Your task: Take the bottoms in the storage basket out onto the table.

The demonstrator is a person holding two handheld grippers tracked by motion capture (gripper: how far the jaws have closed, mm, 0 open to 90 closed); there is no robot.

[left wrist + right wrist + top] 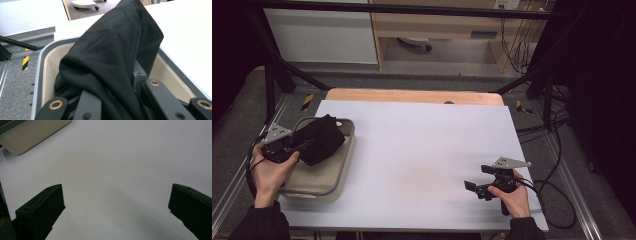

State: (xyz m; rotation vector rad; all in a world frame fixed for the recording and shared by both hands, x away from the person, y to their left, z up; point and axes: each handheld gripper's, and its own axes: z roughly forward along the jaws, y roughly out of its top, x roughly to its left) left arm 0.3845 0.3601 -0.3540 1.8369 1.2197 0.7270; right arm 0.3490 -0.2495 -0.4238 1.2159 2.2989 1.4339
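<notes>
A black cloth lies bunched in a beige bin with a grey rim at the table's left side. My left gripper reaches into the bin from the left and is shut on the cloth. In the left gripper view the black cloth drapes over both jaws and rises above the bin's rim. My right gripper rests near the front right of the white table top. Its jaws stand wide open over bare table in the right gripper view, my right gripper holding nothing.
A corner of the bin shows at the top left of the right gripper view. Black frame poles stand at the table's far corners. Cables trail along the right edge. A wooden strip borders the far side.
</notes>
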